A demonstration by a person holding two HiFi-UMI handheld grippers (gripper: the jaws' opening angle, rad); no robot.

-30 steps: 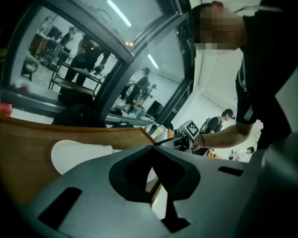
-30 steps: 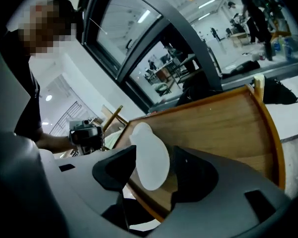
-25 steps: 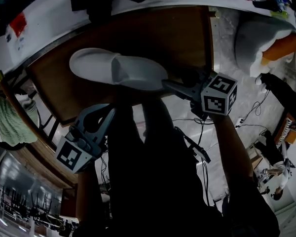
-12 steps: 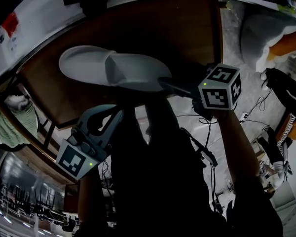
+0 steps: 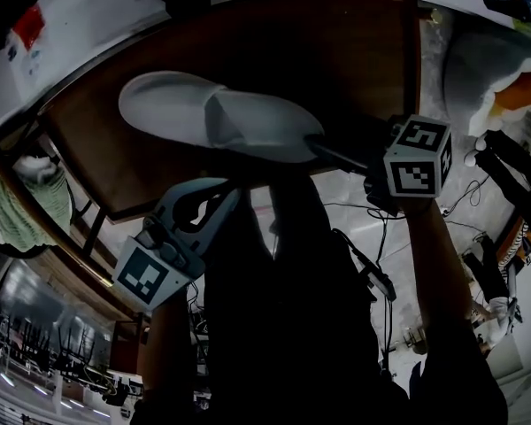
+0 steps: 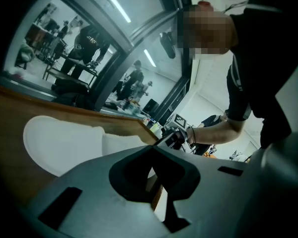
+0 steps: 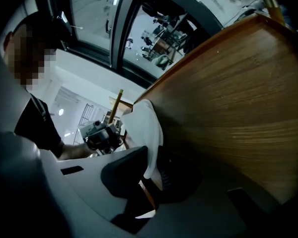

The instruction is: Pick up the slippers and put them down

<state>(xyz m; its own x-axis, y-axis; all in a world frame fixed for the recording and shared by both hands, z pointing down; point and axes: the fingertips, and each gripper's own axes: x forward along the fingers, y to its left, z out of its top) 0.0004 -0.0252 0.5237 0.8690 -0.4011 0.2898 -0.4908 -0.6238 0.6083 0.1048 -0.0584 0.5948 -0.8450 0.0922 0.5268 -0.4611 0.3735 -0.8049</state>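
One white slipper [image 5: 212, 122] lies on the brown wooden table [image 5: 336, 51], toe to the left and heel at the near right edge. My right gripper [image 5: 316, 145] reaches the heel from the right. Its jaws are closing, and the heel's thin white rim [image 7: 148, 128] is pinched between them at my right gripper [image 7: 151, 158]. My left gripper [image 5: 231, 195] hangs just below the table's near edge, under the slipper and apart from it. Its jaws are together with nothing in them. From my left gripper [image 6: 151, 151], the slipper [image 6: 64, 143] lies on the table [image 6: 10, 113] ahead.
A white and orange plush shape [image 5: 487, 69] sits beyond the table's right end. Cables [image 5: 365, 264] run over the pale floor below. A green cloth [image 5: 18, 211] hangs at the left. The person's dark clothing fills the lower middle of the head view.
The right gripper's jaws have come together on the slipper's heel. The slipper still lies in the same spot on the table, and the left gripper stays under the edge.
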